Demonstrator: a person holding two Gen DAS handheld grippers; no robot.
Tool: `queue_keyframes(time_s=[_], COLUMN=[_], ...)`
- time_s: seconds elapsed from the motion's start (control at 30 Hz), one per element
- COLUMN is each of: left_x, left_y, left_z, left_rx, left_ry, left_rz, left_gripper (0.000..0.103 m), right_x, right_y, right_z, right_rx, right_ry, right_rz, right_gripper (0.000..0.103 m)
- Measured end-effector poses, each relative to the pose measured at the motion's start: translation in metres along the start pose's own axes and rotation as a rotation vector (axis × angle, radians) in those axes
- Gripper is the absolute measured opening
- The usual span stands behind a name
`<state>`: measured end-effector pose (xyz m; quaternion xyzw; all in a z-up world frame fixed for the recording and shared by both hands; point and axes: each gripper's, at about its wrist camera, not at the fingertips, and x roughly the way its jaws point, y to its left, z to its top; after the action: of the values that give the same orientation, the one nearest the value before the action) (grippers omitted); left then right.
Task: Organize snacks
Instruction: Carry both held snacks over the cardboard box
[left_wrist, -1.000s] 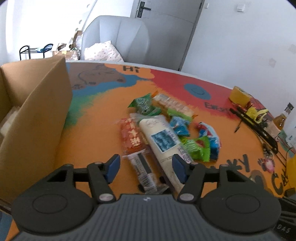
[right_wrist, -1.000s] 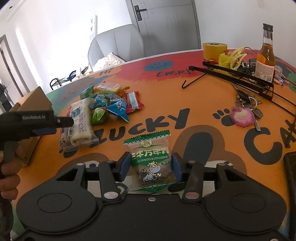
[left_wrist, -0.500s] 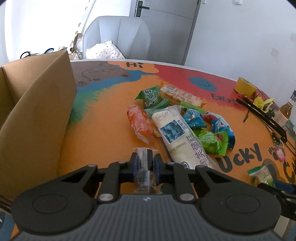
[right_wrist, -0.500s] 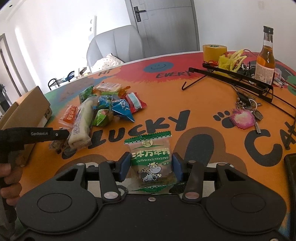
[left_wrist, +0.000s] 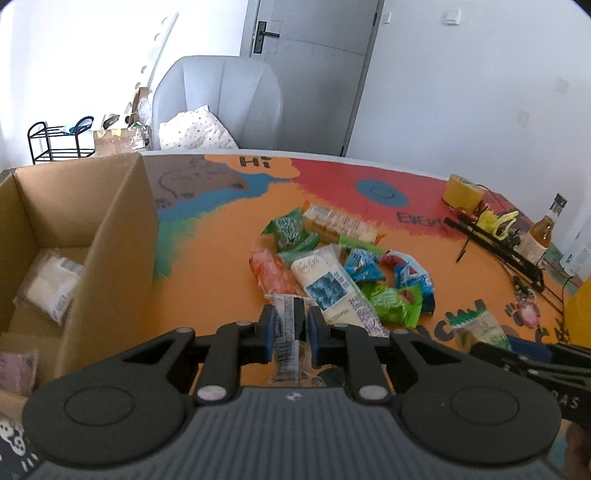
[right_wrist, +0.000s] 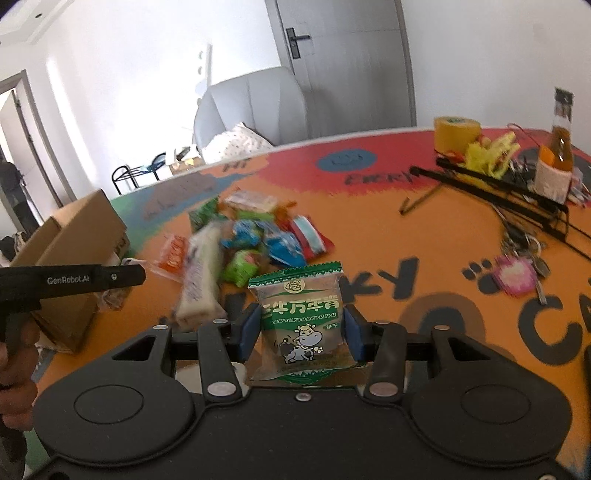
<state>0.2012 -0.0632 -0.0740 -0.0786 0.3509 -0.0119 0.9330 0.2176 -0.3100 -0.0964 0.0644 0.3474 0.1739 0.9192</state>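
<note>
The left hand-held gripper (left_wrist: 290, 328), spread wide over the snack pile a second ago, has closed and now pinches a clear wrapper with black print (left_wrist: 287, 332) between its blue pads; the wrapper, then lying flat on the orange surface (left_wrist: 207, 266) beside a long white pack (left_wrist: 334, 286), is now clear of it, held lengthwise along the fingers. The view has tipped so that the open cardboard box (left_wrist: 110, 236) to the gripper's left now shows its inside, where a pale white packet (left_wrist: 48, 286) lies on the floor of the box. The right hand-held gripper (right_wrist: 301, 328) grips, as before, a green-edged clear packet with a cartoon cow (right_wrist: 301, 325); the packet, flat on the surface a second ago, now stands upright between the pads, its serrated top edge uppermost. Ahead and to the left of that gripper lies the remaining heap of snacks (right_wrist: 251, 236), blurred here: blue, green, red and orange wrappers beside the white pack. To its far left, the left gripper's black body reaches across the box's corner.
</note>
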Motion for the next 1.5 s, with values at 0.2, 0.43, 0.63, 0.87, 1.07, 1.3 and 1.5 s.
queue_keyframes(time_s=[0.2, 0.43, 0.63, 0.87, 1.07, 1.3, 1.5], left_x=[-0.014, -0.032, -0.046, -0.059, -0.070, -0.080, -0.077], left_y=[0.008, 0.016, 0.032, 0.047, 0.065, 0.091, 0.124], left_z=[0.012, 0.027, 0.041, 0.049, 0.053, 0.059, 0.061], left_rx=[0.009, 0.035, 0.011, 0.016, 0.000, -0.025, -0.076], left_ry=[-0.006, -0.029, -0.071, -0.093, -0.106, -0.126, -0.119], left_rz=[-0.021, -0.030, -0.025, -0.010, 0.008, 0.042, 0.090], left_gripper=[0.017, 0.018, 0.018, 0.018, 0.018, 0.018, 0.018], right_x=[0.000, 0.005, 0.005, 0.008, 0.012, 0.015, 0.019], right_y=[0.019, 0.043, 0.072, 0.098, 0.113, 0.135, 0.154], right_z=[0.016, 0.034, 0.052, 0.066, 0.073, 0.079, 0.083], right_rx=[-0.024, -0.050, -0.100, -0.132, -0.151, -0.180, -0.205], right_ry=[-0.034, -0.065, -0.099, -0.123, -0.126, -0.128, -0.129], right_rz=[0.039, 0.092, 0.130, 0.184, 0.216, 0.247, 0.284], right_gripper=[0.046, 0.046, 0.046, 0.046, 0.046, 0.046, 0.046])
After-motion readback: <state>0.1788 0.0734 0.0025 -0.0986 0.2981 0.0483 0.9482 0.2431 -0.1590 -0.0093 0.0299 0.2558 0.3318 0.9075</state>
